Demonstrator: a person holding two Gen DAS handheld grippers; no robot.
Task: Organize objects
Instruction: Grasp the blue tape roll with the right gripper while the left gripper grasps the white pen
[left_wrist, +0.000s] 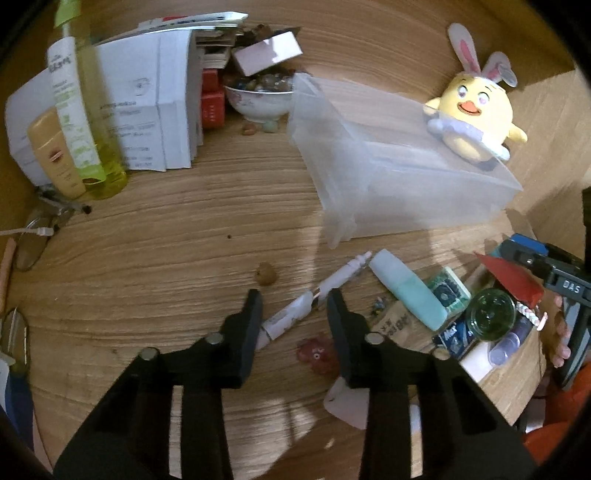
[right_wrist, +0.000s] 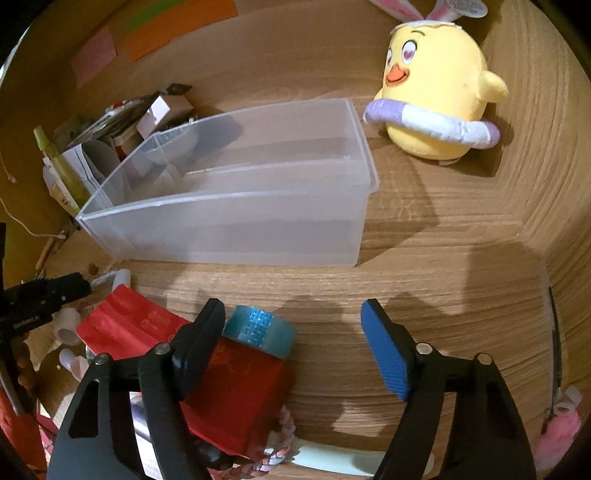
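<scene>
Both claws gape empty: left claw (left_wrist: 294, 301) over a white pen (left_wrist: 314, 295), right claw (right_wrist: 293, 325) near blue tape (right_wrist: 258, 328). Clear bin (right_wrist: 236, 206) holds nothing; sorting seems barely begun.

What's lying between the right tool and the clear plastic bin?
In the right wrist view, only bare wooden tabletop with shadows lies between the open right tool and the translucent plastic bin.

One bin (right_wrist: 236, 229), one plush chick (right_wrist: 436, 92)

Cluttered wooden desk (left_wrist: 166, 258), translucent bin (right_wrist: 236, 229)
</scene>
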